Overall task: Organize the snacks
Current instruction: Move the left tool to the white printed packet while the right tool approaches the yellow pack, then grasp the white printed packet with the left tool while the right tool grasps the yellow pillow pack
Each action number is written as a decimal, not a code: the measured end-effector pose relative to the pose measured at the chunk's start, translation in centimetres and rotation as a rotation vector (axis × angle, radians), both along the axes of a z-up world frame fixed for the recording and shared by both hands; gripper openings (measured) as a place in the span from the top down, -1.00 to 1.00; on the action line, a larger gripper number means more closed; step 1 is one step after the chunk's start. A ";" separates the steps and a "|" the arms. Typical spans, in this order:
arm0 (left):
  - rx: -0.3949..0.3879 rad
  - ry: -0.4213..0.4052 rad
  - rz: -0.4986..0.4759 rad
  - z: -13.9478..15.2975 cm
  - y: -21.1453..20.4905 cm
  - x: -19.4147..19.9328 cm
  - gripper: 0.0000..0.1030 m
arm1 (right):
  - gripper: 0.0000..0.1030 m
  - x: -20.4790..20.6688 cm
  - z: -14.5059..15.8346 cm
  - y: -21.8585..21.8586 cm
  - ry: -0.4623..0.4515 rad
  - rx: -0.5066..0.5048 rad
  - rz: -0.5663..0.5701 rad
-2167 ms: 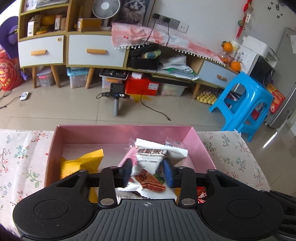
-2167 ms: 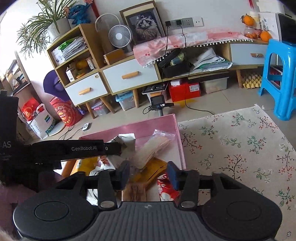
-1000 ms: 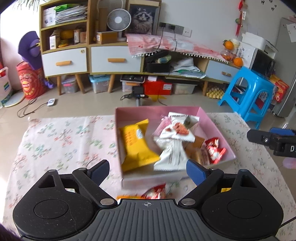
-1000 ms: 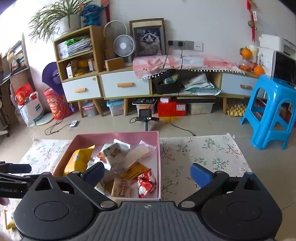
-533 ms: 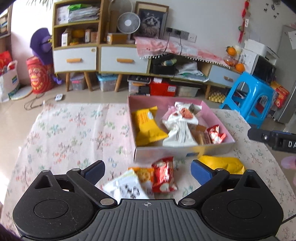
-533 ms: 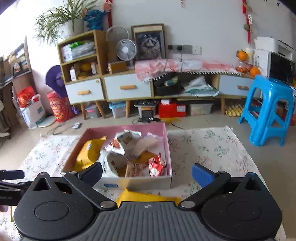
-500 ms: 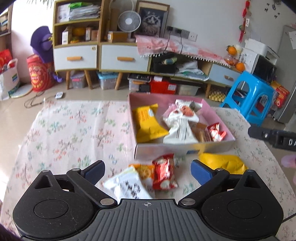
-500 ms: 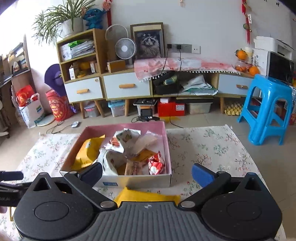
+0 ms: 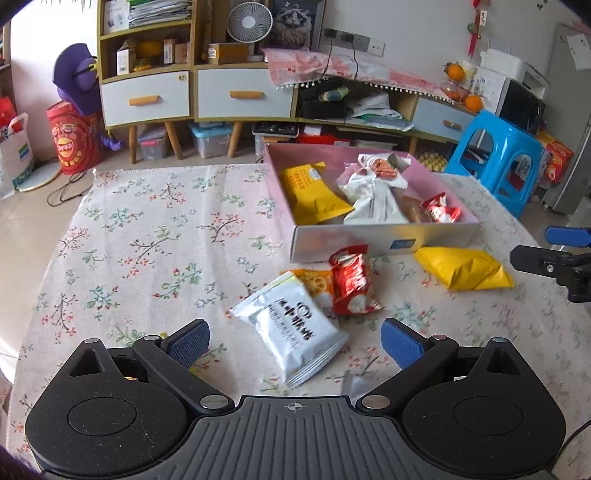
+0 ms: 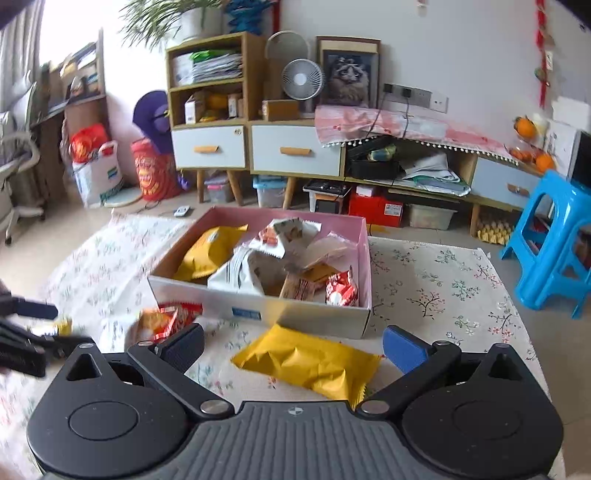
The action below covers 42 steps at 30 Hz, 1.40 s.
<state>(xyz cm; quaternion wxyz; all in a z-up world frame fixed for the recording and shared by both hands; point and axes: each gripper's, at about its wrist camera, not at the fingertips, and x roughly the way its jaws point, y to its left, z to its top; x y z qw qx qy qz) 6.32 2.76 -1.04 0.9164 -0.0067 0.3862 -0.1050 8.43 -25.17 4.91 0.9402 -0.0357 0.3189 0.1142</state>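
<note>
A pink box point(image 9: 384, 242) point(image 10: 258, 312) on the flowered tablecloth holds several snack packets. In front of it lie a white packet point(image 9: 291, 328), a red packet point(image 9: 351, 282), an orange cracker packet point(image 9: 314, 280) and a yellow packet point(image 9: 465, 267) point(image 10: 310, 362). My left gripper point(image 9: 293, 341) is open, its blue pads wide apart on either side of the white packet and above it. My right gripper point(image 10: 293, 349) is open over the yellow packet, nothing between its pads. The right gripper's fingers point(image 9: 546, 254) show at the right edge of the left wrist view.
The flowered tablecloth point(image 9: 147, 236) spreads left of the box. A blue stool point(image 9: 495, 158) point(image 10: 554, 240) stands off the table's right side. Behind are a cabinet with drawers point(image 9: 192, 96), a fan point(image 9: 245, 22) and floor clutter. The left gripper's fingers point(image 10: 22, 332) enter the right wrist view's left edge.
Both grippers have drawn back from the box and sunk toward the table. The loose packets before the box now sit larger and closer, the white one between the left pads, the yellow one under the right.
</note>
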 end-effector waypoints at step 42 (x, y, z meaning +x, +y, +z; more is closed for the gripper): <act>-0.007 0.128 0.083 -3.4 0.9 2.3 0.20 | -0.78 1.9 -4.9 2.4 0.244 -0.012 0.433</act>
